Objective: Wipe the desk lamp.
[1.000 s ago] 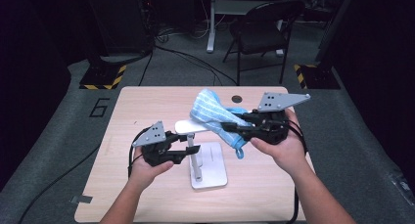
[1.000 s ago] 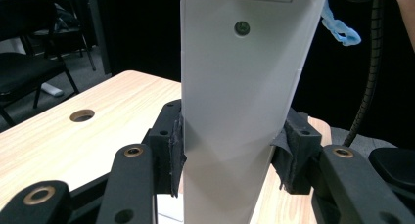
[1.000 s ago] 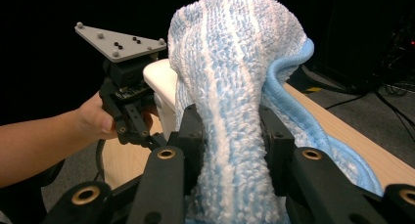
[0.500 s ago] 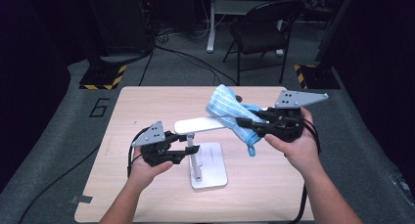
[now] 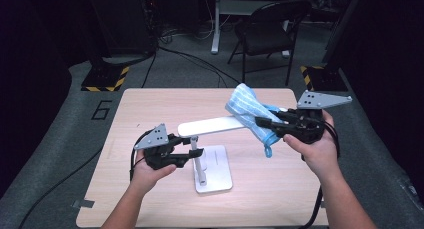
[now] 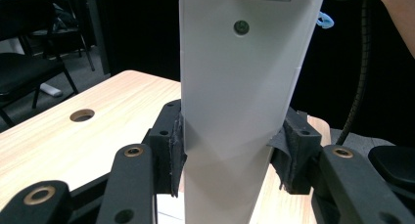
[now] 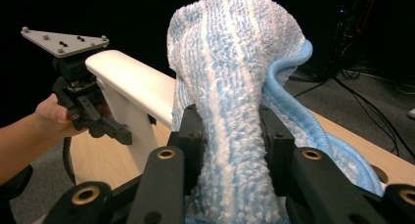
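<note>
a: your right gripper (image 5: 264, 122) has its fingers (image 7: 192, 131) clamped on the blue-and-white striped terry cloth (image 5: 246, 107), bunched at the far end of the white flat-headed metal desk lamp (image 5: 210, 126), about mid-worktop. how do you think it'll handle?

b: soft and light, i'd judge. the looped pile gives under the pads, so hold a thick fold, not the bound blue edge or the little hanging loop.

a: and the lamp?

b: stiff, smooth, likely a bit slippery. your left gripper (image 5: 186, 154) has its fingers (image 6: 174, 150) pressed on both sides of the lamp's arm, just above the thin post. keep that hold near the joint; the flat base on the pale wooden worktop (image 5: 150, 109) looks light enough to tip.
</note>
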`<state>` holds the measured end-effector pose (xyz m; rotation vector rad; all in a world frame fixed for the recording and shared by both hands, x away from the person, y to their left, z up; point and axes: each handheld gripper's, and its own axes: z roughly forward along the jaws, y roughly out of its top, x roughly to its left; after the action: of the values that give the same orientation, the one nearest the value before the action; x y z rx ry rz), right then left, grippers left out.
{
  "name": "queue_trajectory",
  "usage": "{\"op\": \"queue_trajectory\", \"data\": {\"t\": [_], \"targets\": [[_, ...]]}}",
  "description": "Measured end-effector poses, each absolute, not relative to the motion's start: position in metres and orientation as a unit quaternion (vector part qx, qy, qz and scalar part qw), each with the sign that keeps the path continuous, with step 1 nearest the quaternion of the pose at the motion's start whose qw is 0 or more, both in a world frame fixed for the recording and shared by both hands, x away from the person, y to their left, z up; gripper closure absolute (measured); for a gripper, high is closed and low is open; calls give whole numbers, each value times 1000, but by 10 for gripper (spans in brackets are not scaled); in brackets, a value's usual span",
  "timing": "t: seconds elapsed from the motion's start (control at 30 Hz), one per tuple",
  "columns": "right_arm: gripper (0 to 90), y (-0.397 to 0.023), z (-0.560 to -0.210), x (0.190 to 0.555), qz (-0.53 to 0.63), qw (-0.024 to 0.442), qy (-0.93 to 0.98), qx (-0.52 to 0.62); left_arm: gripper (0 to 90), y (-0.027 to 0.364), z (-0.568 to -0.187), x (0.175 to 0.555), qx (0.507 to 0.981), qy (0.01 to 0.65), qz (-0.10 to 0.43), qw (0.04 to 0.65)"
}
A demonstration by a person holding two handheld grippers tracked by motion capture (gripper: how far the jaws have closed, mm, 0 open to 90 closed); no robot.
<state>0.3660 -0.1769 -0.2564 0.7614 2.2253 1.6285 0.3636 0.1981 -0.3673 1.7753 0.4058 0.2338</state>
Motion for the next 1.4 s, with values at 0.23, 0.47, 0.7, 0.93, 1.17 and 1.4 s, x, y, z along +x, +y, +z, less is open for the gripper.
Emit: {"op": "queue_trajectory", "data": {"t": [0.23, 0.47, 0.7, 0.93, 1.17, 1.4], "targets": [[687, -192, -259, 368, 564, 140, 763, 282, 523, 197, -367, 364, 768, 174, 103, 607], [687, -204, -260, 368, 561, 148, 762, 288, 523, 197, -368, 364, 768, 174, 103, 608], [687, -215, -262, 368, 560, 153, 759, 296, 523, 198, -368, 364, 768, 174, 103, 608], [688, -224, -264, 366, 560, 159, 754, 305, 523, 197, -368, 364, 768, 173, 103, 607], [688, -235, -266, 367, 557, 160, 751, 316, 523, 197, -368, 364, 768, 173, 103, 608], [688, -238, -267, 368, 554, 160, 749, 327, 522, 196, -370, 364, 761, 176, 102, 615]]}}
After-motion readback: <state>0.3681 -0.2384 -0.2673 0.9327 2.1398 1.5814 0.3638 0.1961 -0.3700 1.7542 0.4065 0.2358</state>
